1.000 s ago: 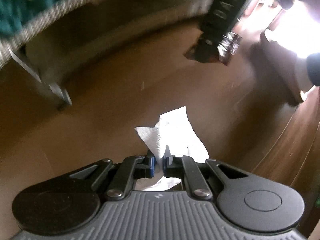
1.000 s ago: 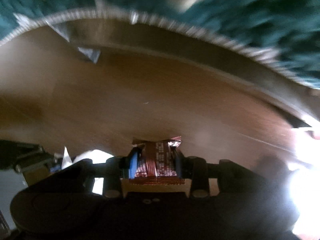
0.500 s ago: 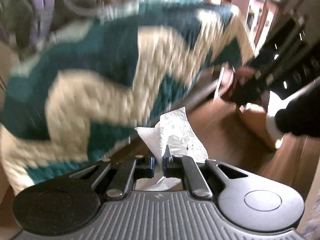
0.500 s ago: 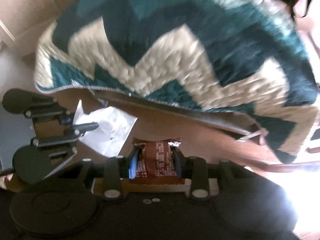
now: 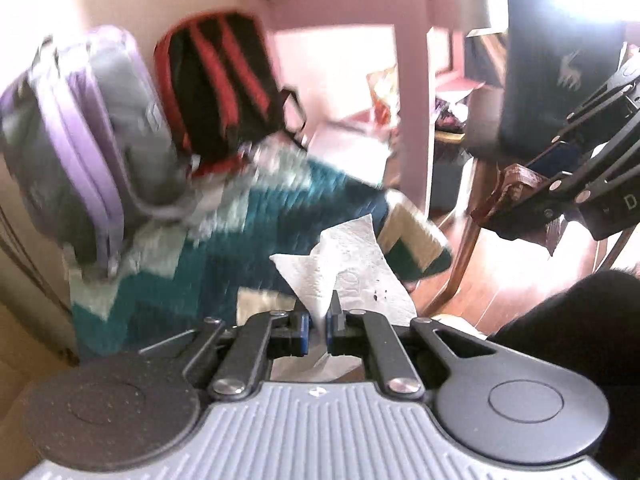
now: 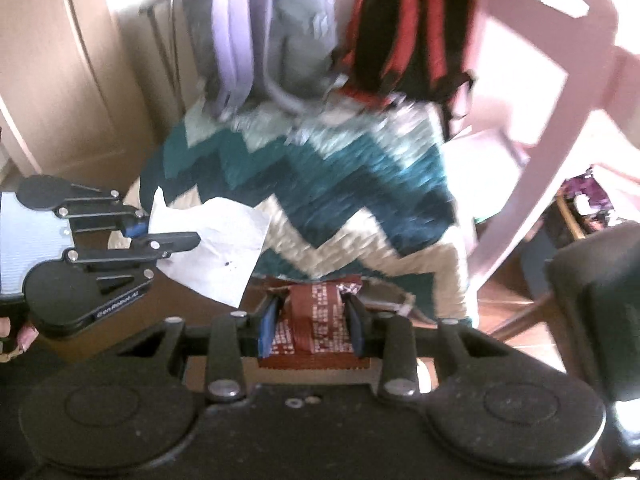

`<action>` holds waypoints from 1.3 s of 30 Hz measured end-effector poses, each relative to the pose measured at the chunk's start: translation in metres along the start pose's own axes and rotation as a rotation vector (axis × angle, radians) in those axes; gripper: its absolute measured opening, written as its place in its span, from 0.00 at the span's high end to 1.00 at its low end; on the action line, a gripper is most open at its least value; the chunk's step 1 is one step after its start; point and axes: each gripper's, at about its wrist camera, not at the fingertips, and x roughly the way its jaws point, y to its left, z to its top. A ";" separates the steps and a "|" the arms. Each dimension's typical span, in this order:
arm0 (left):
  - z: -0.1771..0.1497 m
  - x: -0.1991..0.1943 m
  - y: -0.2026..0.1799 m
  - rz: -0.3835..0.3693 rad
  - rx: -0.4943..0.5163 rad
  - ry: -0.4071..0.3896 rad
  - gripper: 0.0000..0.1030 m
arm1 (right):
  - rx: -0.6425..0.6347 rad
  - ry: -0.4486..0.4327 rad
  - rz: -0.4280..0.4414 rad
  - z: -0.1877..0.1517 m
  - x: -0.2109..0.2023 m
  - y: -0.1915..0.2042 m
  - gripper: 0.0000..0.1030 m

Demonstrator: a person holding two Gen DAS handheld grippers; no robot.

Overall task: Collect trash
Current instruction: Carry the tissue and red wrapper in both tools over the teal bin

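My left gripper [image 5: 318,326] is shut on a white paper napkin [image 5: 352,276] that sticks up between its fingers. It also shows at the left of the right wrist view [image 6: 160,230], with the napkin [image 6: 224,256] hanging from it. My right gripper [image 6: 314,320] is shut on a brown snack wrapper [image 6: 314,320] with white print. It shows at the right edge of the left wrist view [image 5: 532,184], the wrapper [image 5: 516,188] in its fingers. Both are held up in the air.
A teal and cream zigzag blanket [image 6: 340,188] covers a seat ahead. A purple and grey backpack [image 5: 80,140] and a black and red backpack [image 5: 224,84] rest on it. A pink chair [image 6: 560,92] and a wooden chair [image 5: 464,248] stand to the right on the wood floor.
Both grippers have risen from near the wood floor under the seat up to blanket level and now face the backpacks. Each has kept hold of its piece of trash.
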 end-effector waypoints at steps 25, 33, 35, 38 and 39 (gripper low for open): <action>0.296 -0.095 -0.198 -0.148 0.048 -0.299 0.93 | 0.161 -0.431 -0.351 -0.007 -0.243 -0.195 0.66; 0.368 -0.046 -0.271 -0.152 0.118 -0.308 0.93 | 0.267 -0.420 -0.461 -0.004 -0.246 -0.281 0.66; 0.375 -0.031 -0.283 -0.162 0.123 -0.290 0.93 | 0.288 -0.401 -0.466 -0.004 -0.239 -0.297 0.66; 0.385 -0.004 -0.300 -0.164 0.131 -0.250 0.93 | 0.303 -0.358 -0.460 -0.002 -0.224 -0.319 0.66; 0.387 0.005 -0.304 -0.157 0.137 -0.238 0.93 | 0.305 -0.343 -0.462 -0.001 -0.218 -0.325 0.66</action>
